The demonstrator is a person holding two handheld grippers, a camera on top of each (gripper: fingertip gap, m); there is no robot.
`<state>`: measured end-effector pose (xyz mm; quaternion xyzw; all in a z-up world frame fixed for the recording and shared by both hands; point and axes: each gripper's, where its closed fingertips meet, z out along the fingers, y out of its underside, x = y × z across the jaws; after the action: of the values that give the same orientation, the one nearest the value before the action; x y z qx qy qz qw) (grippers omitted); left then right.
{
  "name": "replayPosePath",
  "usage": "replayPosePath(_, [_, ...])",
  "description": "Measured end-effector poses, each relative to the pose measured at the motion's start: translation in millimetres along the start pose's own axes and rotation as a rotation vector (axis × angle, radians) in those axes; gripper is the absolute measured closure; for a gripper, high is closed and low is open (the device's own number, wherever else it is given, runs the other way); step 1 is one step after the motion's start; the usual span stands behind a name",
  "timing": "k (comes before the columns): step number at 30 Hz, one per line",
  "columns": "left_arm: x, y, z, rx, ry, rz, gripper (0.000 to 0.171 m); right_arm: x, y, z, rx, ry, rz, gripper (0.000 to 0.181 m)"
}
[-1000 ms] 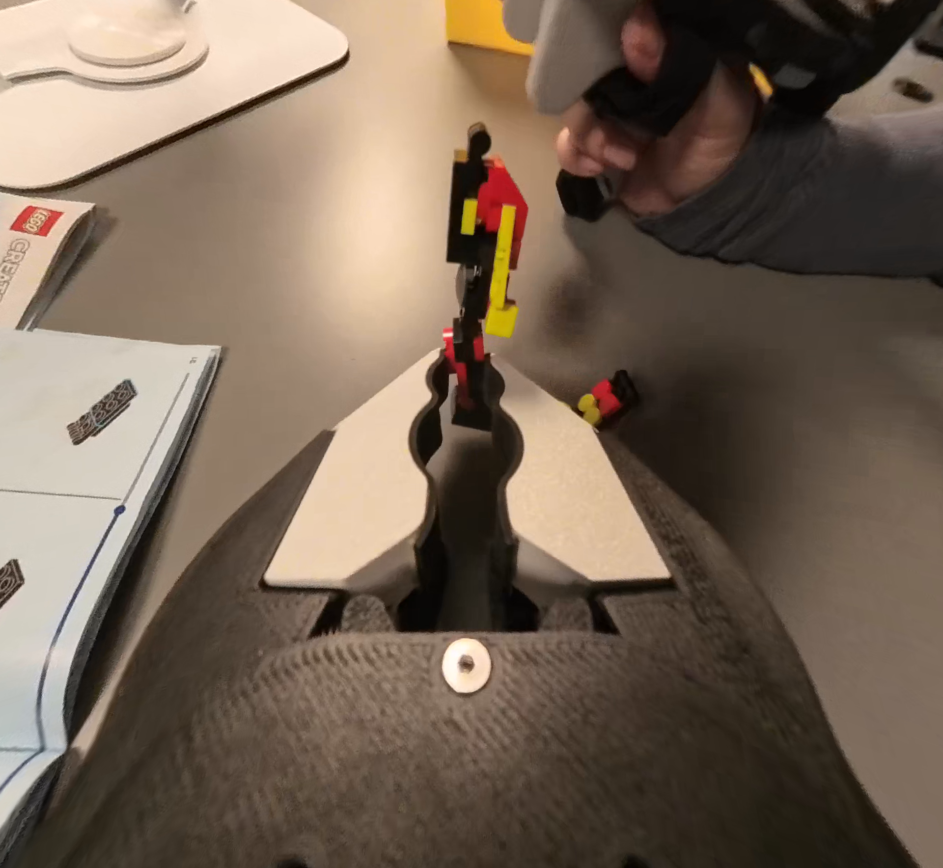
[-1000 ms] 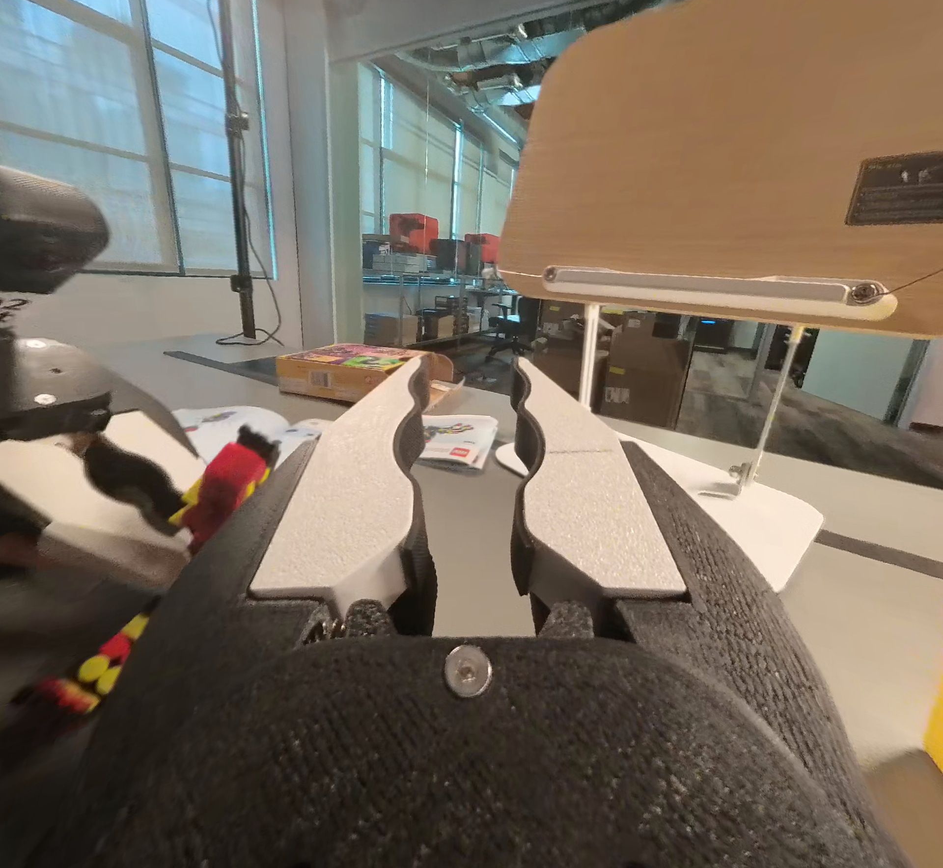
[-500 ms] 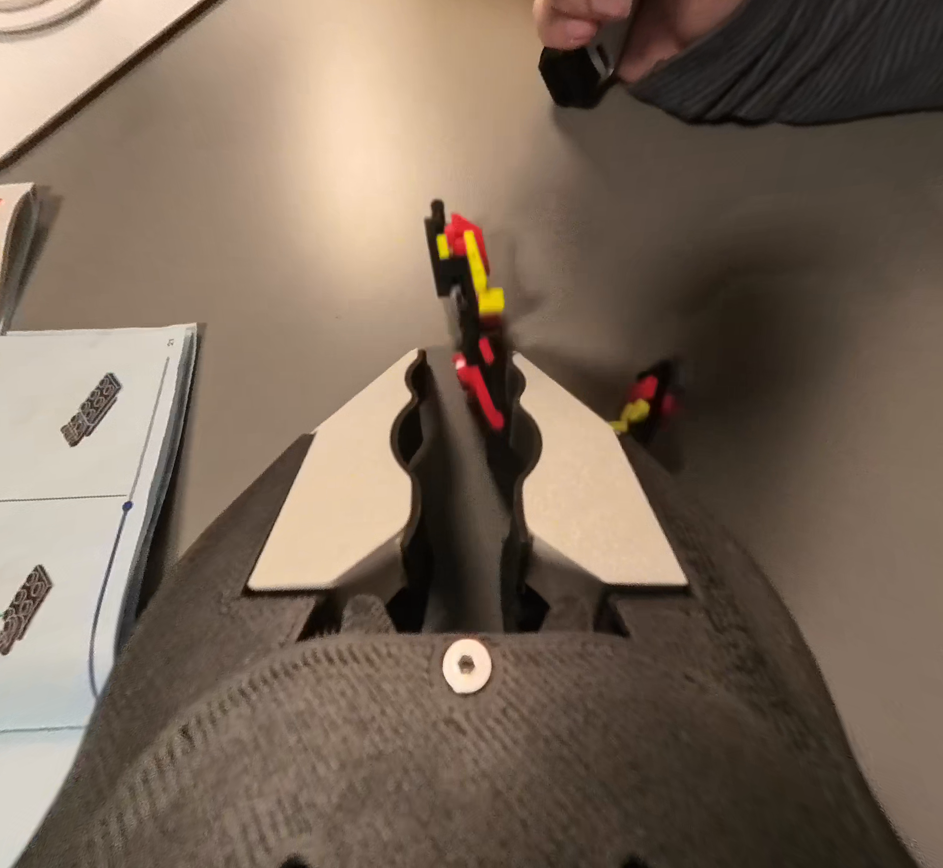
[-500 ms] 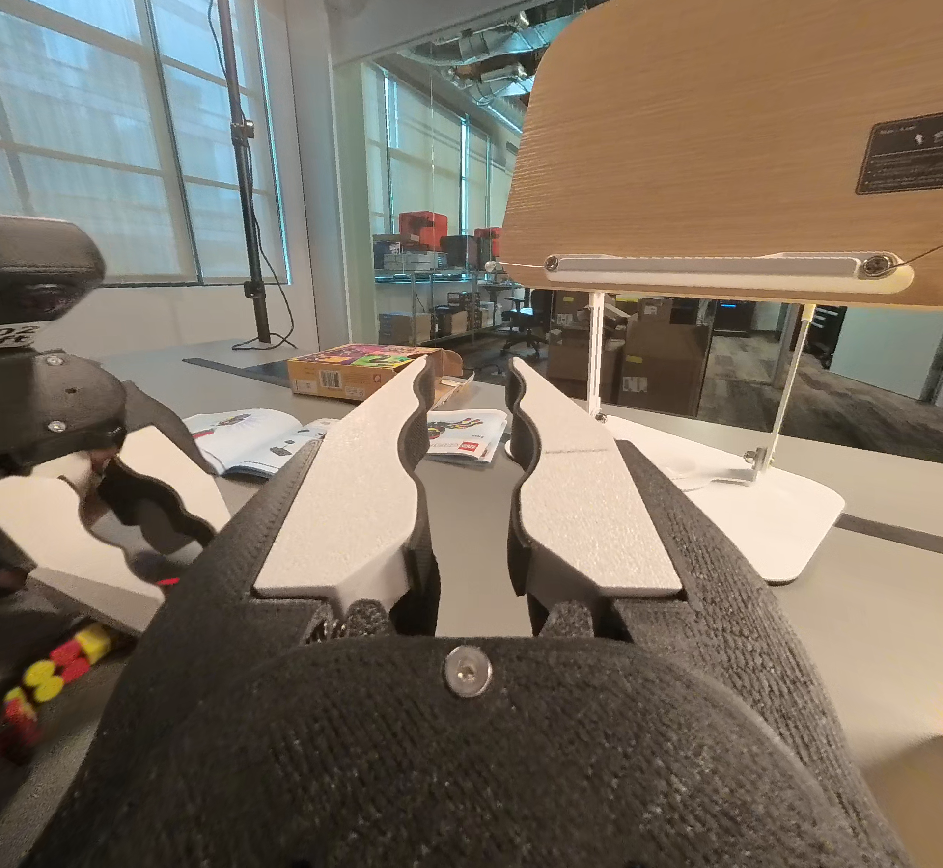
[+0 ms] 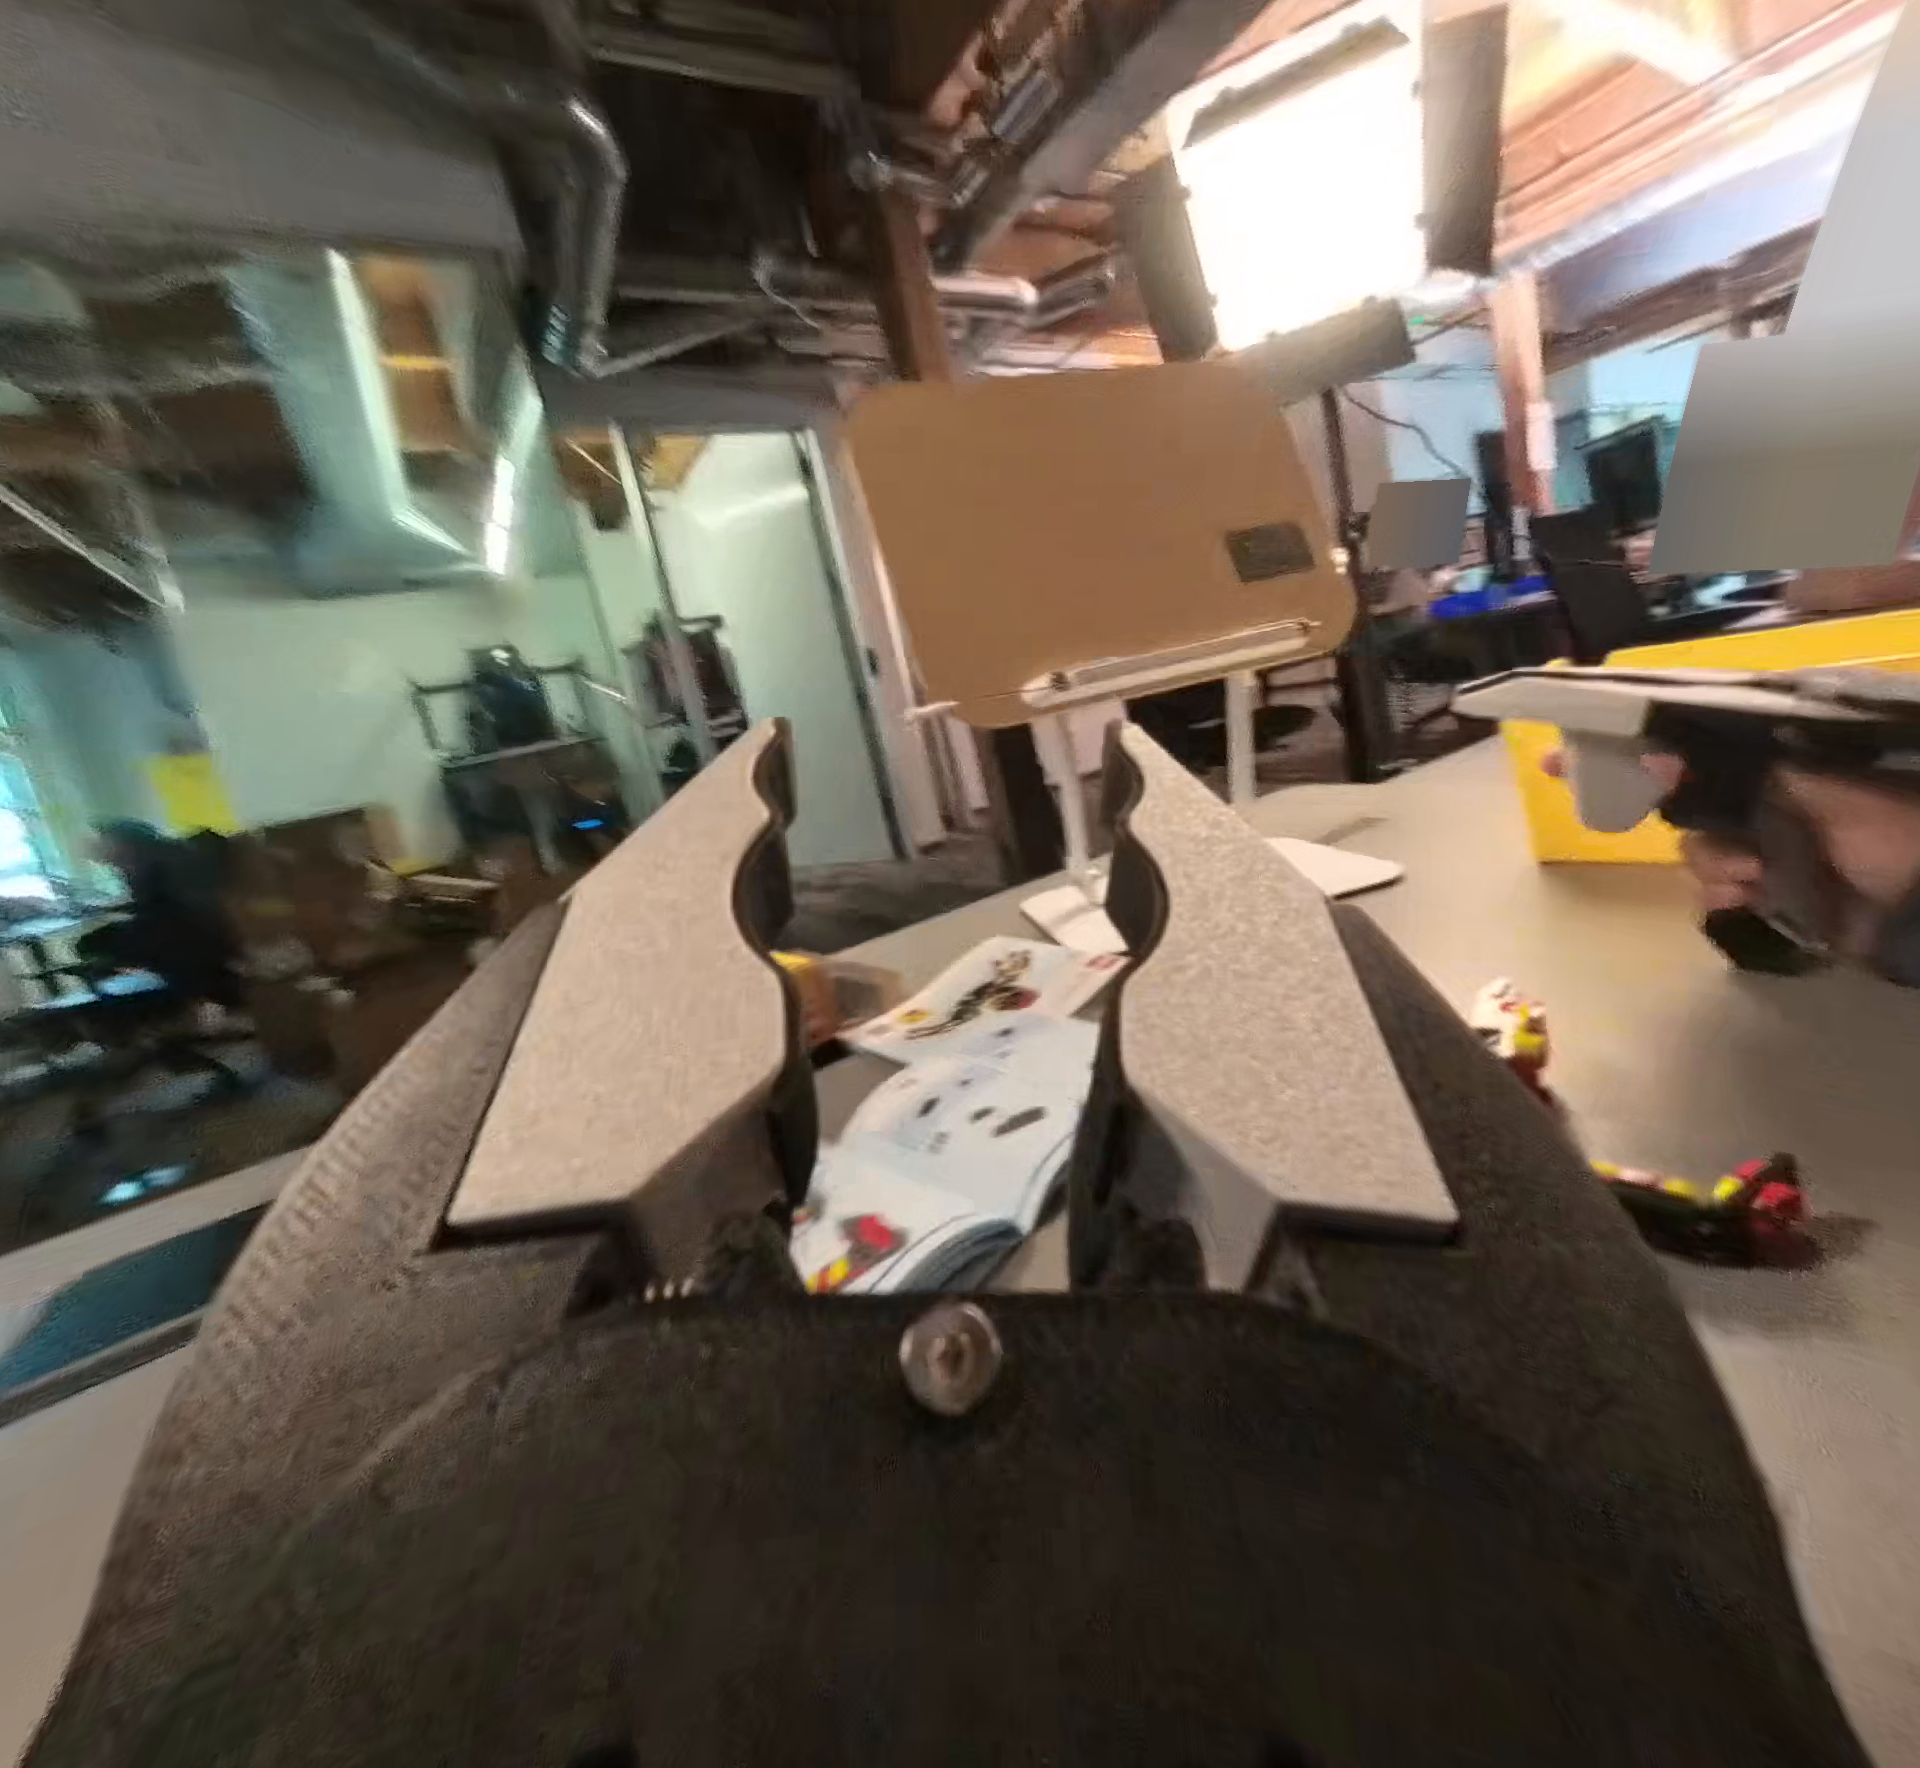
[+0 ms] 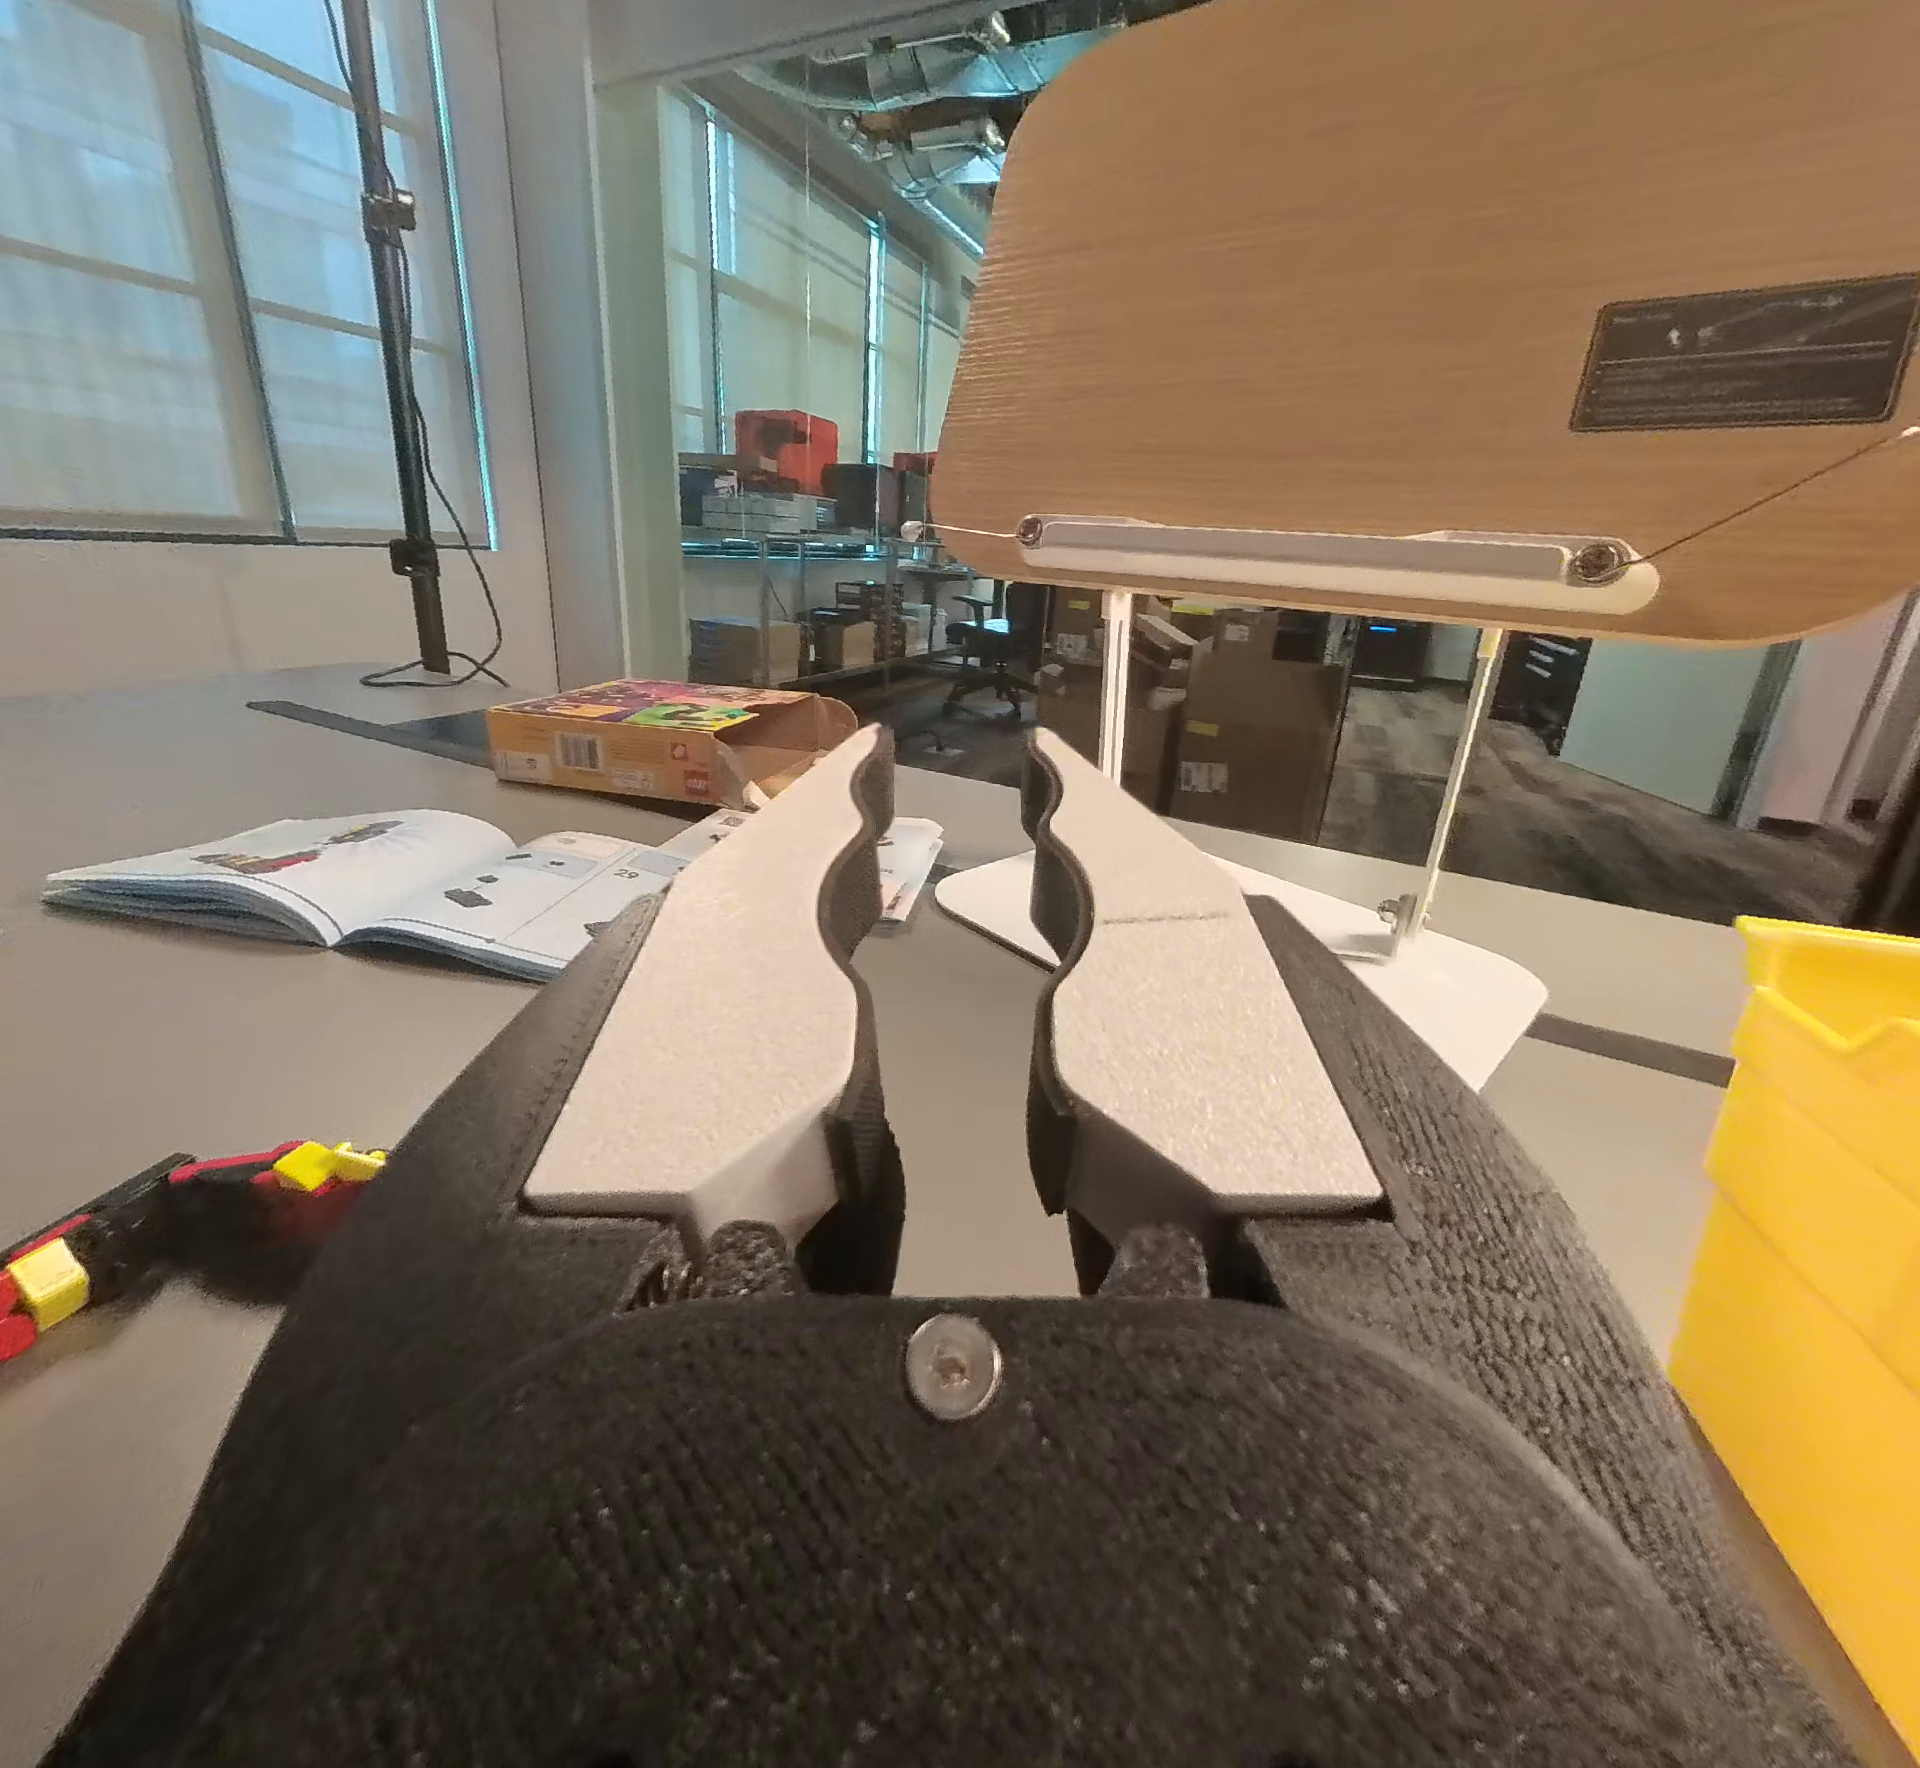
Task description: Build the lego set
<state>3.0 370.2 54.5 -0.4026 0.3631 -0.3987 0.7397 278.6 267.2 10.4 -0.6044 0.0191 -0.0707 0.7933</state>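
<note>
The red, yellow and black lego build (image 5: pixel 1704 1207) lies flat on the grey table, to the right of my left gripper (image 5: pixel 945 752), which is open, empty and tilted up. The build also shows at the lower left of the right wrist view (image 6: pixel 156 1219). A second small lego piece (image 5: pixel 1512 1032) sits farther back on the table. My right gripper (image 6: pixel 956 762) is open and empty, level above the table; in the left wrist view it shows at the far right (image 5: pixel 1662 731), held by a hand. An open instruction booklet (image 6: pixel 343 871) lies to the left.
A wooden book stand (image 6: pixel 1455 347) on a white base (image 6: pixel 1455 980) stands ahead. A yellow bin (image 6: pixel 1808 1251) is close on the right. An opened lego box (image 6: pixel 665 736) lies at the back. Another leaflet (image 5: pixel 977 991) lies beyond the booklet (image 5: pixel 956 1168). My hands' fingertips stand some 30 cm from each other.
My left gripper opened and let go of the lego build, which now lies on the table. The left gripper then swung up and away. The right gripper moved slightly.
</note>
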Motion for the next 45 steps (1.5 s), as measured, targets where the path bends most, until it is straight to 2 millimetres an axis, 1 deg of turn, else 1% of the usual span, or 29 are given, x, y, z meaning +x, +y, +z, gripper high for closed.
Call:
replayPosePath(2, [-11,5,-18,-0.033,-0.071,0.067,0.113,0,0,0,0.001,-0.003,-0.003,0.160])
replayPosePath(4, [-19,8,-26,-0.068,-0.115,0.113,0.114,-2,0,0,0.000,-0.006,-0.018,0.161])
replayPosePath(6, [-15,8,-25,-0.062,-0.085,0.130,0.115,-4,0,1,0.003,-0.011,-0.048,0.161])
replayPosePath(9, [-9,24,-17,-0.118,-0.044,0.133,0.116,-6,0,2,0.003,-0.018,-0.071,0.161])
replayPosePath(11, [-7,29,-15,-0.143,-0.031,0.147,0.118,-7,0,1,0.005,-0.020,-0.076,0.164])
replayPosePath(15, [-3,28,-15,-0.132,-0.009,0.141,0.122,-8,-1,-1,0.007,-0.023,-0.081,0.166])
replayPosePath(20, [-4,32,-15,-0.153,-0.011,0.131,0.124,-14,0,-1,0.002,-0.042,-0.114,0.167])
replayPosePath(26, [-10,39,-15,-0.178,-0.029,0.089,0.127,-18,1,0,-0.004,-0.053,-0.143,0.168])
replayPosePath(33, [-23,42,-17,-0.184,-0.069,0.006,0.128,-23,3,3,-0.015,-0.055,-0.195,0.170])
replayPosePath(39, [-33,47,-18,-0.185,-0.089,-0.083,0.130,-23,10,14,-0.042,-0.017,-0.267,0.175])
replayPosePath(45, [-36,49,-17,-0.176,-0.088,-0.129,0.130,-31,24,25,-0.110,0.006,-0.451,0.178])
